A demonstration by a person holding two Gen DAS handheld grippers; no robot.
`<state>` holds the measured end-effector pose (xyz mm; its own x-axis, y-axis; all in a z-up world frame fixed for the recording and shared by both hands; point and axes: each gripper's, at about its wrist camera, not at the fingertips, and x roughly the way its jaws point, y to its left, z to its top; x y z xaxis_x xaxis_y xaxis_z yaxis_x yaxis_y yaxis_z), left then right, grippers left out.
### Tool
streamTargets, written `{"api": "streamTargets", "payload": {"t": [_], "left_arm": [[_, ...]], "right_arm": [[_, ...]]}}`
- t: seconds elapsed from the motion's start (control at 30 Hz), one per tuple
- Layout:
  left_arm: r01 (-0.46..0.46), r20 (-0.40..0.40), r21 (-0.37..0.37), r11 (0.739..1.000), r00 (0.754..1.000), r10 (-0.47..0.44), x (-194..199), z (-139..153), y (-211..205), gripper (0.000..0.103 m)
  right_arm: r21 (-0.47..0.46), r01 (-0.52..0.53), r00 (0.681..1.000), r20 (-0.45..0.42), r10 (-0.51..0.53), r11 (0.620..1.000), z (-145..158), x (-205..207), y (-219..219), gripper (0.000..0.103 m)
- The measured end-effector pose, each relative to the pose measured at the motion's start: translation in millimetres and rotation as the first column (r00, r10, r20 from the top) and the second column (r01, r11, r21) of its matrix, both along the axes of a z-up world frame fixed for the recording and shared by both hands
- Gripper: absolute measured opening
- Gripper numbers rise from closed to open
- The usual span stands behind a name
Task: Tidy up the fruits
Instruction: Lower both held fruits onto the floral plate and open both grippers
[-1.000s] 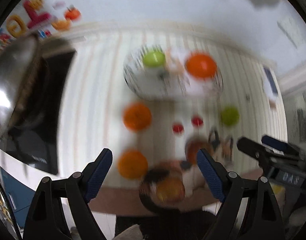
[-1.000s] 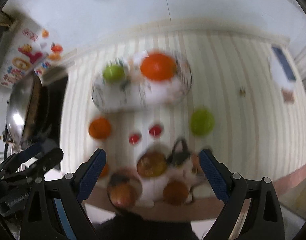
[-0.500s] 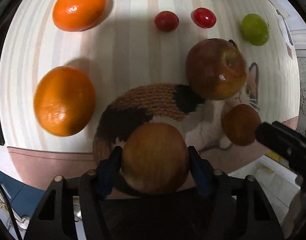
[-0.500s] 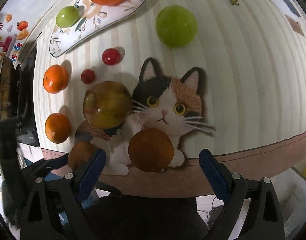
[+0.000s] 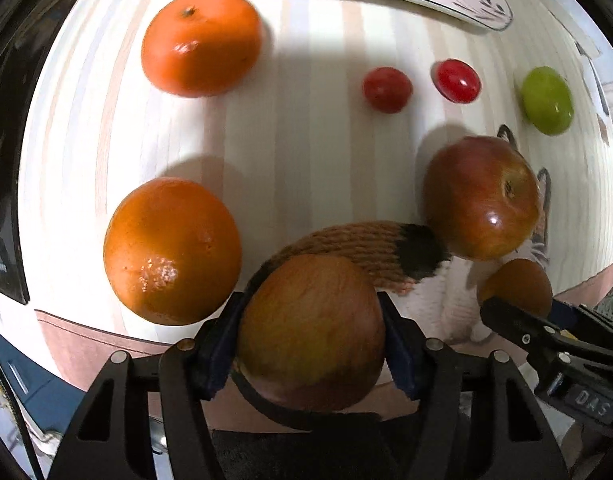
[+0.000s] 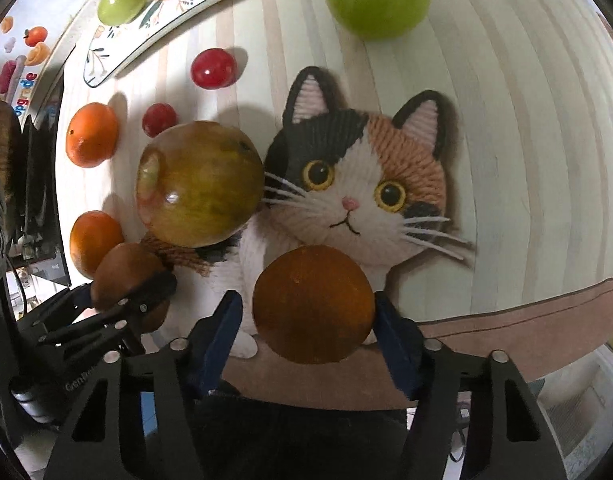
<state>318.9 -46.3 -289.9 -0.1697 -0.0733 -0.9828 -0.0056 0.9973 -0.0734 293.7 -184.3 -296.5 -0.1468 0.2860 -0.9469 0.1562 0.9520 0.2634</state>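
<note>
At the mat's near edge, the left gripper (image 5: 311,336) clamps an apple (image 5: 311,332) while the right gripper (image 6: 306,320), jaws just closing, barely brackets a brown fruit (image 6: 312,304) that may roll free.

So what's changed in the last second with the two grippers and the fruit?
Both came down from high above the table. The left gripper closed its jaws on an apple; the right gripper has just been closing around a brown fruit. The other fruit stayed put.
</note>
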Motion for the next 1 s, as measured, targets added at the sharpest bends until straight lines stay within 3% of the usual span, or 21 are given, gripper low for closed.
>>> {"api": "streamTargets", "payload": {"t": [0.33, 0.63, 0.73, 0.83, 1.0], "left_arm": [[0.018, 0.04, -0.011, 1.0, 0.999, -0.018, -2, 10, -18, 0.06], [0.005, 0.14, -0.129, 0.992, 0.99, 0.014, 22, 82, -17, 0.06], [-0.009, 0.192, -0.169, 0.986, 0.98, 0.042, 45, 112, -16, 0.06], [-0.022, 0.228, -0.191, 0.981, 0.971, 0.066, 93, 132, 2, 0.06], [-0.048, 0.251, -0.137, 0.989, 0.964, 0.082, 147, 129, 30, 0.06]], "right_arm": [[-0.003, -0.026, 0.998, 0.054, 0.026, 1.0, 11, 5, -5, 0.059], [0.074, 0.023, 0.992, 0.123, -0.032, 0.997, 62, 21, -30, 0.059], [0.102, 0.036, 0.983, 0.174, -0.053, 0.994, 90, 38, -35, 0.059], [0.115, 0.039, 0.969, 0.238, -0.066, 0.993, 110, 68, -35, 0.059], [0.096, 0.063, 0.951, 0.296, -0.088, 0.993, 111, 127, -30, 0.059]]}}
